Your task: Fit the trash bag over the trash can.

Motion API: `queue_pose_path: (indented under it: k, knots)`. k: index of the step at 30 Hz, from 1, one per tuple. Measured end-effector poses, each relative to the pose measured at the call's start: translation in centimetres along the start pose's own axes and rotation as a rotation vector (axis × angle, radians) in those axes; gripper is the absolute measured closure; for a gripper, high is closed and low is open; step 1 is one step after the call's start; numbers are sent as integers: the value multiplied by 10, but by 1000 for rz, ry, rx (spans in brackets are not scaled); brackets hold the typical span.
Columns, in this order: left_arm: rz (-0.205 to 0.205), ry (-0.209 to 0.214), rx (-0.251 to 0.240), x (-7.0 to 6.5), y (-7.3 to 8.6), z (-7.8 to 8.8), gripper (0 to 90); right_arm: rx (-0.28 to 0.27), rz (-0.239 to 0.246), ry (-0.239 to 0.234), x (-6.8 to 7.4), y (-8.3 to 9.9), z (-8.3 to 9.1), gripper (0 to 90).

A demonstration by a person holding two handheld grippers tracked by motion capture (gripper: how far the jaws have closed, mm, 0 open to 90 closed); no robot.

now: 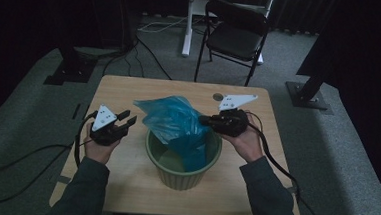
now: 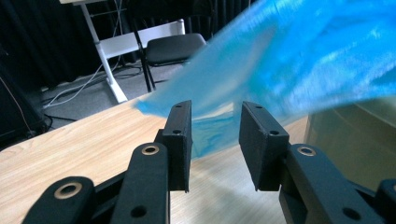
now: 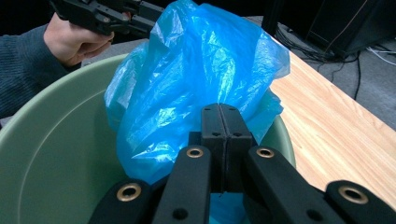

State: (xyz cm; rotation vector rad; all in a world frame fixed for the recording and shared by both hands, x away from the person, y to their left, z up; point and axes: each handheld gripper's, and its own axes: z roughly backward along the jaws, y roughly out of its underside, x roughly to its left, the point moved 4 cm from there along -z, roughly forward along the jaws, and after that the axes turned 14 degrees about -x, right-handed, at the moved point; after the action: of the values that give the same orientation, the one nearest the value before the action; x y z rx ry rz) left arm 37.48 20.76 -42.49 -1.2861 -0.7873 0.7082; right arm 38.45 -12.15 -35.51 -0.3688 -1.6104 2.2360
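The right claw is closed, its jaws pressed together on a fold of the blue plastic bag at the right side of the green bucket's rim. The left claw stands apart from the bag with its jaws parted and nothing between them; the bag's left tip hangs just beyond them. The bag sits partly inside the bucket: its lower end hangs down inside, and its crumpled upper part rises above the rim. Its long axis runs slantwise, from low in the bucket up to a pointed corner aimed toward the left claw. The bucket stands upright near the middle of the wooden tabletop.
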Motion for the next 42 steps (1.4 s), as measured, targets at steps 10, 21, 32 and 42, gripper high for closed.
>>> queue_pose_path:
  k: [10, 21, 32, 42]
  knots:
    - [-16, 57, -26, -12, -19, -18, 544, 6, 5, -35, 6, 4, -5, 898]
    - [-33, 126, 63, -22, -29, -54, 633, 13, 3, -68, 9, 6, -6, 896]
    - [-69, 145, 37, -32, -42, -53, 878, -12, -5, -89, 10, -3, 1, 670]
    - [-125, 184, 23, -49, -49, -53, 879, -77, 3, -73, 16, -29, -4, 518]
